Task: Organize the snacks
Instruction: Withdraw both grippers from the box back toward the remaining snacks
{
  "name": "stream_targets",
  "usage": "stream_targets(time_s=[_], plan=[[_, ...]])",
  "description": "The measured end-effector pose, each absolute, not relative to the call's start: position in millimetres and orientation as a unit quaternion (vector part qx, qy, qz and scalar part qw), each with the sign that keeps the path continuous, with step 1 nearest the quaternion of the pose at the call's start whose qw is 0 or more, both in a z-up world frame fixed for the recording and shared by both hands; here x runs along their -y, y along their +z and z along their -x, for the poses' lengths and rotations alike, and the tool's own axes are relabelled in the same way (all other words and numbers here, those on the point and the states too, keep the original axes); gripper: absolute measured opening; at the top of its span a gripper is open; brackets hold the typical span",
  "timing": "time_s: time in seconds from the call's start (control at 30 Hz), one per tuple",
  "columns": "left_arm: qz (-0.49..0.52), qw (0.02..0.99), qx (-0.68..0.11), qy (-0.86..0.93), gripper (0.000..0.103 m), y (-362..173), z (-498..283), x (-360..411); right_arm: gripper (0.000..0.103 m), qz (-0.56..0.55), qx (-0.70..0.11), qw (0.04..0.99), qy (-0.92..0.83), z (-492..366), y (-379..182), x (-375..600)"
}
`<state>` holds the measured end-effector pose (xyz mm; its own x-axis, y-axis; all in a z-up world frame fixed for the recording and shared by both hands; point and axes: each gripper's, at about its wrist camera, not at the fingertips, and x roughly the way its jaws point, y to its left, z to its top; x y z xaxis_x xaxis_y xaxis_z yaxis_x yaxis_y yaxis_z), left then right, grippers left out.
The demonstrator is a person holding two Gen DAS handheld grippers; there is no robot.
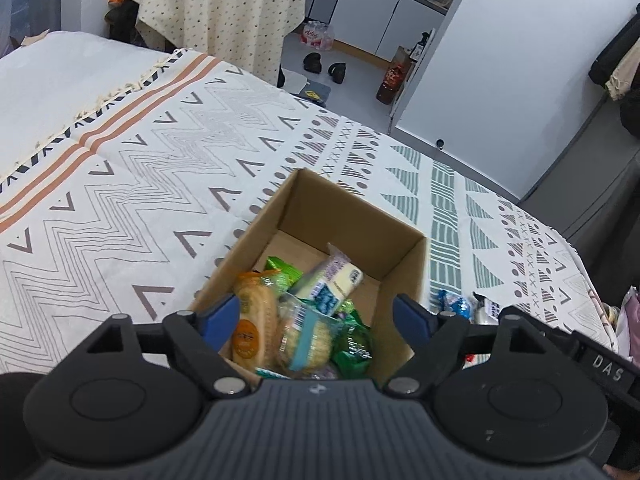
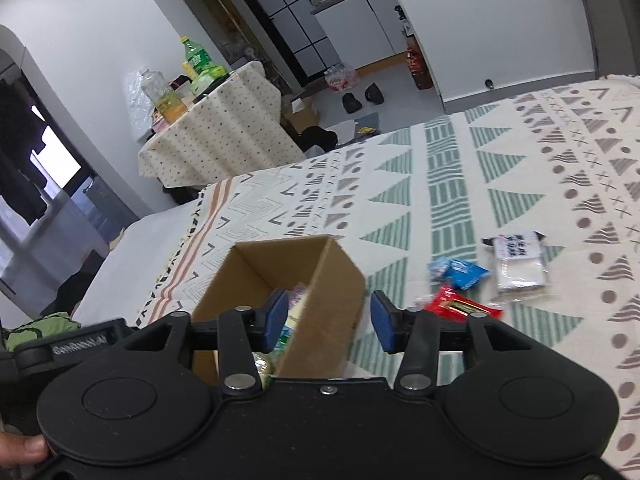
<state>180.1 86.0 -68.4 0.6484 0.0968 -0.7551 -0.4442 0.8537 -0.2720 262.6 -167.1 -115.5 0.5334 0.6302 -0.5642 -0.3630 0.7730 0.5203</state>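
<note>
The cardboard box [image 1: 404,276] sits on a patterned blanket [image 1: 120,184], with wrapped snacks [image 1: 304,320] piled inside. The left gripper [image 1: 318,320] hangs above it, jaws spread wide and holding nothing. The right gripper [image 2: 326,320] is also wide open and empty, straddling the box's right wall. A blue packet [image 2: 460,272], a red packet [image 2: 460,308] and a clear packet [image 2: 518,268] lie on the blanket just beside the box. Beyond stand a cloth-covered table [image 2: 224,136] and white cabinets [image 1: 380,20].

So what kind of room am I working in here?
Likely a small studio flat: a bed with a patterned cover, a clothed table holding bottles, and kitchen cabinets beyond.
</note>
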Motion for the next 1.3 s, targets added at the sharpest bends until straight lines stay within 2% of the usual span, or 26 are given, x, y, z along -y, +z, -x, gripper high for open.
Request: stream_targets(time_s=[0.47,1.3], plan=[[0.183,0.891,-0.395,0.131,0.085,-60.1,-188.3,-23.3,0.062,-0.189,-0.38,0.865,0.267,-259.7,-115.1,223.9],[0.159,0.895,-0.406,0.095,0.085,-74.1,-224.2,60.8,0.064,-0.244,-0.387,0.863,0.216,-277.3,-132.0,302.1]])
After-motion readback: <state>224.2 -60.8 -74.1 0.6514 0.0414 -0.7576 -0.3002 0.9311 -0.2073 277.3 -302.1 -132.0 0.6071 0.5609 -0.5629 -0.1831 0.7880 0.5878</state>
